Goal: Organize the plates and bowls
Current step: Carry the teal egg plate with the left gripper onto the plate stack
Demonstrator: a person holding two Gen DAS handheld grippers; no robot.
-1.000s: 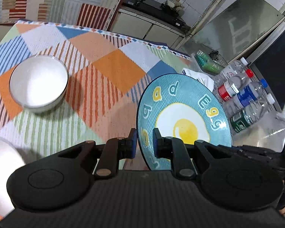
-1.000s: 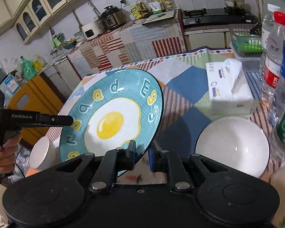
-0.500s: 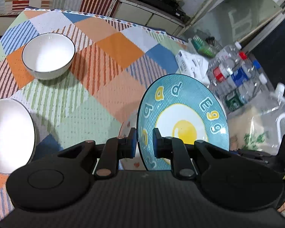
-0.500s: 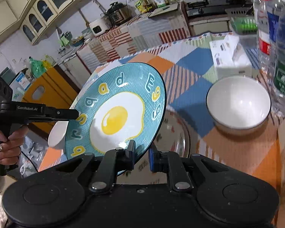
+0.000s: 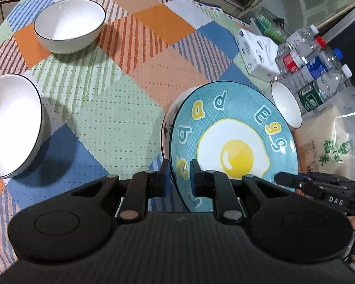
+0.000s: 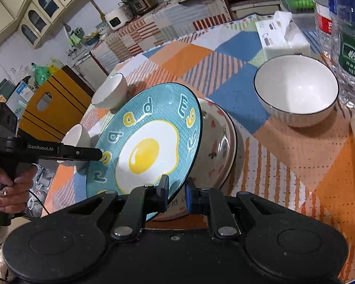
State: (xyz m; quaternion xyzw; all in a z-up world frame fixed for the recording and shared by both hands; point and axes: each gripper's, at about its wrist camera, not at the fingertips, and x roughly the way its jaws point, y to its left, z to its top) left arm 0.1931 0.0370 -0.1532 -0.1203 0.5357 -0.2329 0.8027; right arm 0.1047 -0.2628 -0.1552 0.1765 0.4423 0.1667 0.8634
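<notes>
The stiff, breakable blue ceramic egg-print plate (image 5: 234,142) is pinched at opposite rims by the left gripper (image 5: 179,177) and right gripper (image 6: 176,195); glaze judged slippery

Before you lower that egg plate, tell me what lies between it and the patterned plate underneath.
Nothing visible. The egg plate, clamped at opposite rims by the left gripper and right gripper, hangs tilted right over the patterned plate, whose visible part is bare. The nearest white bowl stands clear to the side.
</notes>
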